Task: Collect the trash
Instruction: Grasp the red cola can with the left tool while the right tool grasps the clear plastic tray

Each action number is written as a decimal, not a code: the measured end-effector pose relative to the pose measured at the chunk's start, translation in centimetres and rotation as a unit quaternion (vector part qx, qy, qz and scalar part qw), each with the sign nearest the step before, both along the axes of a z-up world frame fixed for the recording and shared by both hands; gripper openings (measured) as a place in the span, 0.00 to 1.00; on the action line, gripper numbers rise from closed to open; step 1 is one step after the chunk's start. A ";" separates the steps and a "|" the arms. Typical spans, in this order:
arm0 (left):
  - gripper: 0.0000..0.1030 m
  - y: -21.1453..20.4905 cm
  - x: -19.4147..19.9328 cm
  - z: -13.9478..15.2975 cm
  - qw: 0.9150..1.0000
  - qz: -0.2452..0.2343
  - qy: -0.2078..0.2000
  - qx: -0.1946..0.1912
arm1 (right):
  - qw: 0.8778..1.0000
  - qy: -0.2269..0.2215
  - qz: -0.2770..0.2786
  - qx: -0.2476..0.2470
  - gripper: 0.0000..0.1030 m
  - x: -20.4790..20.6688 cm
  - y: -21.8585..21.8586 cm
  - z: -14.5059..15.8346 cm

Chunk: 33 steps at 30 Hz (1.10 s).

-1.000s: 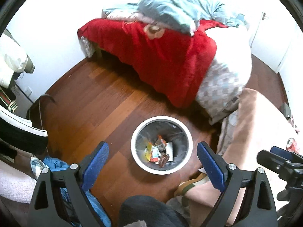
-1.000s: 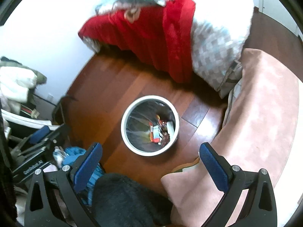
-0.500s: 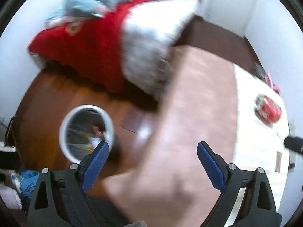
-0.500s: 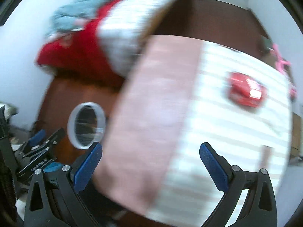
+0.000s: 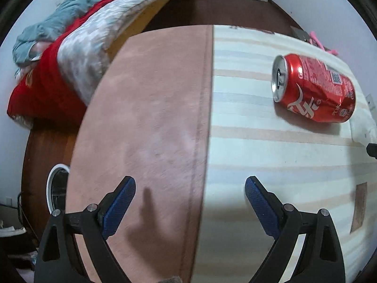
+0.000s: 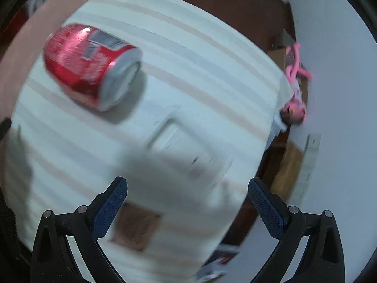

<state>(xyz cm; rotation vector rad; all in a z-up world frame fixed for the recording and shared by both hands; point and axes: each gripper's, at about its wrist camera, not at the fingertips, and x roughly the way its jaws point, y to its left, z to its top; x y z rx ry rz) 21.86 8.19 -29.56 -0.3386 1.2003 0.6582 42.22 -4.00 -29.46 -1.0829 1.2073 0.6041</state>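
A red soda can (image 5: 315, 89) lies on its side on a striped white cloth (image 5: 271, 155), far right in the left wrist view. It also shows blurred at upper left in the right wrist view (image 6: 87, 66). My left gripper (image 5: 189, 198) is open and empty above the seam between the pink cover (image 5: 150, 118) and the striped cloth. My right gripper (image 6: 187, 197) is open and empty over the striped cloth (image 6: 188, 94), below and right of the can. The white-rimmed trash bin (image 5: 52, 193) peeks out at lower left, mostly hidden by the pink cover.
A bed with red blanket (image 5: 37, 87), grey-white throw and blue quilt (image 5: 70, 11) stands at upper left. Dark wood floor (image 5: 226, 9) lies beyond the surface. A pink toy (image 6: 295, 82) sits at the cloth's right edge by a white wall (image 6: 341, 118).
Both grippers swung right, away from the trash bin on the floor and over the covered surface. The red can came closer and larger in both views. Both grippers stayed open.
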 end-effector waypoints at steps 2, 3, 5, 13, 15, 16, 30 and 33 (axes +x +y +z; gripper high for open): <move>0.92 -0.2 0.4 -0.4 1.000 -0.006 0.004 0.001 | 1.000 0.017 0.021 -0.007 1.00 0.9 0.3 -0.8; 0.92 -0.3 0.6 -0.4 1.000 -0.010 0.006 0.003 | 0.999 0.027 0.025 -0.009 1.00 1.2 0.5 -1.2; 0.92 -0.4 1.0 -0.3 1.000 -0.022 0.009 0.008 | 0.998 0.054 0.034 -0.010 1.00 2.2 0.8 -2.4; 0.92 -1.7 3.7 4.2 0.986 -0.148 -0.022 0.068 | 0.985 0.130 -0.090 0.074 0.65 5.1 -1.7 -2.8; 0.92 -2.3 5.4 5.5 0.976 -0.202 -0.027 0.084 | 0.978 0.129 -0.137 0.085 0.64 5.5 -3.2 -2.7; 0.92 -2.7 6.5 6.2 0.967 -0.235 -0.033 0.090 | 0.970 0.132 -0.184 0.091 0.64 5.8 -4.4 -2.7; 0.91 -8.2 17.4 1.7 0.845 -0.526 0.094 0.019 | 0.924 0.160 -0.304 0.166 0.83 5.9 -9.9 -2.1; 0.91 -8.5 18.0 1.1 0.848 -0.522 0.091 0.023 | 0.929 0.150 -0.296 0.166 0.83 6.0 -9.8 -2.3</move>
